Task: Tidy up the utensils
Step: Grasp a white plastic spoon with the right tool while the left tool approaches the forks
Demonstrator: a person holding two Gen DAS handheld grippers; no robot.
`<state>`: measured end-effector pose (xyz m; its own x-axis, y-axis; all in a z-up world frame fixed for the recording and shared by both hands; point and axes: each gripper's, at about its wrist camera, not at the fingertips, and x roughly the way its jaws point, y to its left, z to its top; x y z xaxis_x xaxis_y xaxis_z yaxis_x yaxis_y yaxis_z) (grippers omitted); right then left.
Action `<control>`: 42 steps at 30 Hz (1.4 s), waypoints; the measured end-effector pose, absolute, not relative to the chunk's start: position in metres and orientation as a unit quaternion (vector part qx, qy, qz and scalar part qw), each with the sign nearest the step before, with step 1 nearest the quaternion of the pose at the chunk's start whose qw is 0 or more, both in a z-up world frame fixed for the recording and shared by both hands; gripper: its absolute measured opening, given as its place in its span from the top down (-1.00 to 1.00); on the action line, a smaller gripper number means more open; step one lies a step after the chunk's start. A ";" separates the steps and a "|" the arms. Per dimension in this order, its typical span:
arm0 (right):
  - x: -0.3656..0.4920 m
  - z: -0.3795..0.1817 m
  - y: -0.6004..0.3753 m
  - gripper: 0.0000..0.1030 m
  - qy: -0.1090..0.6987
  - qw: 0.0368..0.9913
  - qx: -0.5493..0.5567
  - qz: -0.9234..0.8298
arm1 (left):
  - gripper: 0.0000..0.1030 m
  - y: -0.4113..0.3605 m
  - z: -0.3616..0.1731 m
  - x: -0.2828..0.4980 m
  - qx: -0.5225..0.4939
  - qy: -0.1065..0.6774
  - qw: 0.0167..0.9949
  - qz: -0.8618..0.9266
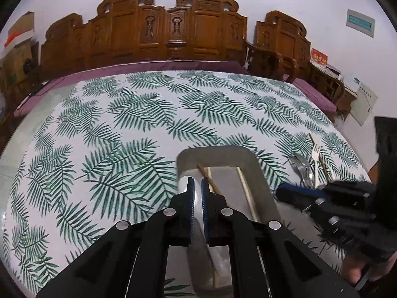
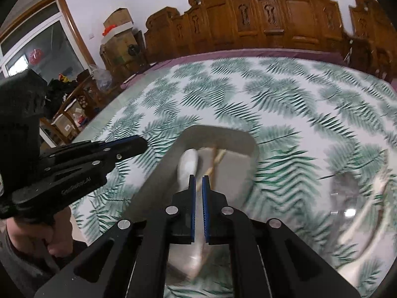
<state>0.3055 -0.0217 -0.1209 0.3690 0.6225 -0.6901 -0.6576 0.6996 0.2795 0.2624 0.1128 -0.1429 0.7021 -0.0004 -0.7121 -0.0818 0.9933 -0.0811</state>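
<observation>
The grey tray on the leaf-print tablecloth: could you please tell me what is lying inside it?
Inside the grey tray lie wooden chopsticks, pale and brown. The right wrist view adds a blurred white utensil. The left tool covers the tray's near end, so anything there stays unseen.
</observation>
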 end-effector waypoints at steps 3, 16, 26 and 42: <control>0.307 -0.113 -0.048 0.84 0.392 0.844 -0.043 0.363 | 0.91 0.104 -0.142 0.263 -0.051 0.383 0.922 0.010; 0.331 -0.136 -0.151 0.85 0.373 0.894 -0.090 0.233 | 0.91 0.061 -0.141 0.272 -0.046 0.377 0.925 -0.030; 0.338 -0.166 -0.181 0.64 0.410 0.888 -0.075 0.196 | 0.69 0.019 -0.147 0.275 -0.036 0.376 0.924 -0.066; 0.347 -0.198 -0.184 0.12 0.474 0.861 -0.054 0.177 | 0.08 -0.017 -0.160 0.280 -0.031 0.385 0.918 -0.083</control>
